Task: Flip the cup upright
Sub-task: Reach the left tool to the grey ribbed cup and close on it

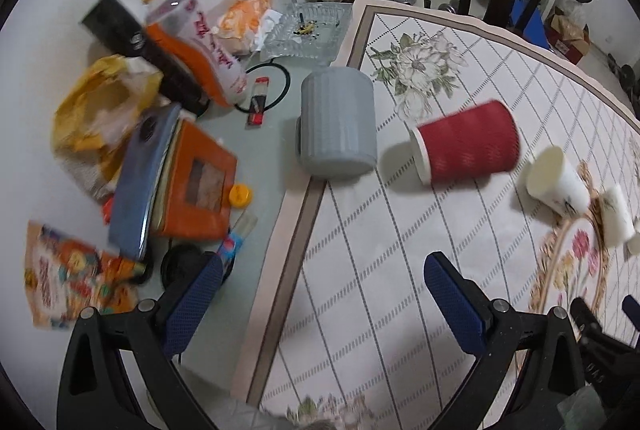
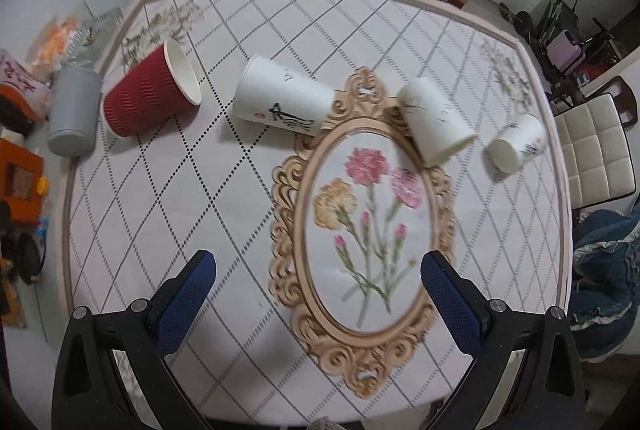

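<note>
Lying on their sides ahead of both grippers, every cup awaited flipping: grey mug, red cup, three white cups. Left gripper and right gripper hung spread wide, empty.

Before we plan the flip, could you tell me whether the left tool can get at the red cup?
Probably yes: the left tool is open, and only bare tablecloth lies between it and the red cup.
</note>
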### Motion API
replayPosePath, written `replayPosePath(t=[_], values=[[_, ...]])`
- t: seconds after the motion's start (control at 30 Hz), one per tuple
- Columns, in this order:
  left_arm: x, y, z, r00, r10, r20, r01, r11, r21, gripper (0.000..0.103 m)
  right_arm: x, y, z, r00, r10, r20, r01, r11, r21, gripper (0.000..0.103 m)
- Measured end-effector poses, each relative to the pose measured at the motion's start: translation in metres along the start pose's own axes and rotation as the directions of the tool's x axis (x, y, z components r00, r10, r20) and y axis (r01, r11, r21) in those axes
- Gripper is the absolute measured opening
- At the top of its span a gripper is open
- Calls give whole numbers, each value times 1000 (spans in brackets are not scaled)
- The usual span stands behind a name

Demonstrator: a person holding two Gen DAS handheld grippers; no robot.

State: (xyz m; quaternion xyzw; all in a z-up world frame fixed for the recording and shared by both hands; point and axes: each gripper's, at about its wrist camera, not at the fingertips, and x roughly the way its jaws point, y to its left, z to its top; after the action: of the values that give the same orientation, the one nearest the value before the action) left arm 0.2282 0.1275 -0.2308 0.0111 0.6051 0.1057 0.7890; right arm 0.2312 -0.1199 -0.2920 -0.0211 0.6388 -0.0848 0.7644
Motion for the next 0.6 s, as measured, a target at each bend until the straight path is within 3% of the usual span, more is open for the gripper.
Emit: replayPosePath(t=[0.3, 0.6], values=[[71, 16, 72, 995, -84, -58, 82, 996, -44, 102, 49, 46, 41, 998, -39, -52, 38, 999, -18, 103], [128, 4, 102, 974, -166, -156, 161, 986, -45, 102, 80, 65, 65, 993, -72, -89, 72, 997, 1, 103]])
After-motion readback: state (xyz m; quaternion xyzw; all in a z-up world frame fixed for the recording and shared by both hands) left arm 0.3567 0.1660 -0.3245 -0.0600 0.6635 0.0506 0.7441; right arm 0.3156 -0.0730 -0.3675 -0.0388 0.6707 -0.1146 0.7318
